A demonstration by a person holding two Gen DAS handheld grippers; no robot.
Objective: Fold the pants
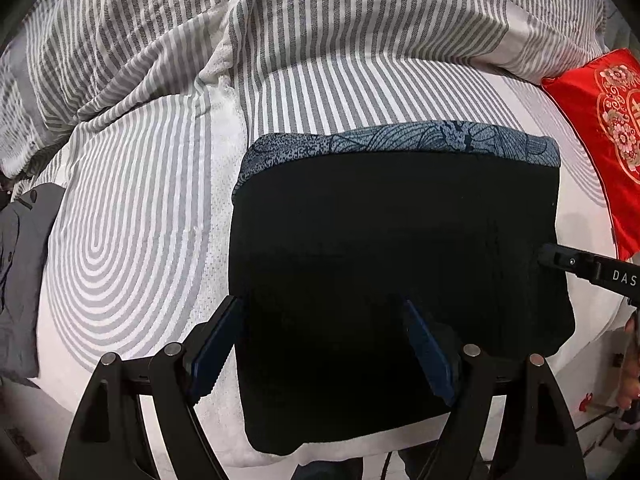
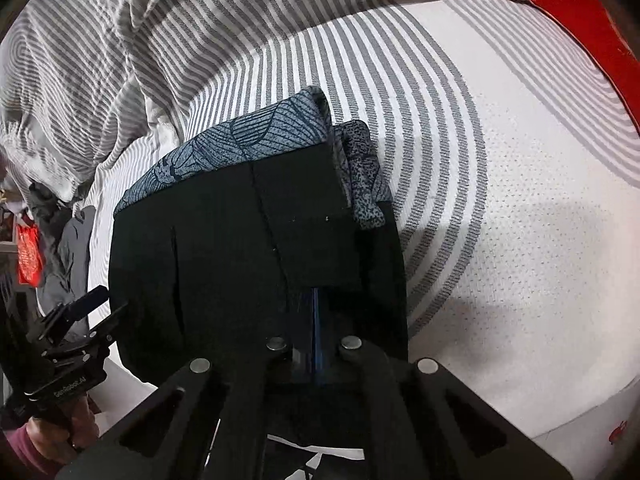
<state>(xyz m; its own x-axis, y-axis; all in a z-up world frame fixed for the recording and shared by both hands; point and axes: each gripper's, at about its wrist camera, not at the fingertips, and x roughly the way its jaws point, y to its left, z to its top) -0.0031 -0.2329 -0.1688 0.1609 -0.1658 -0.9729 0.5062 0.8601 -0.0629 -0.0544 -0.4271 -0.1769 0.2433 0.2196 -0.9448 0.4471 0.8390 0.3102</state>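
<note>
Both tools are matte black. The left gripper (image 1: 324, 344) has two angular fingers lined with dark blue ribbed pads (image 1: 212, 356), with round silver pivot pins on its arms. The right gripper (image 2: 316, 344) shows the same silver pins and a blue strip between its fingers. White lettering marks each body. A bare hand (image 2: 60, 436) emerges from a maroon sleeve (image 2: 20, 452).

A bed (image 1: 132, 240) is seen, covered by a white sheet with grey concentric stripes. Black folded pants (image 1: 396, 272) with blue patterned lining are laid flat on it. Beyond the pants, a rumpled grey-striped duvet (image 1: 280, 28) is heaped. Right of the pants, a red embroidered cushion (image 1: 600, 128) is placed; left of the pants, a grey garment (image 1: 20, 280) is spread at the bed edge.
</note>
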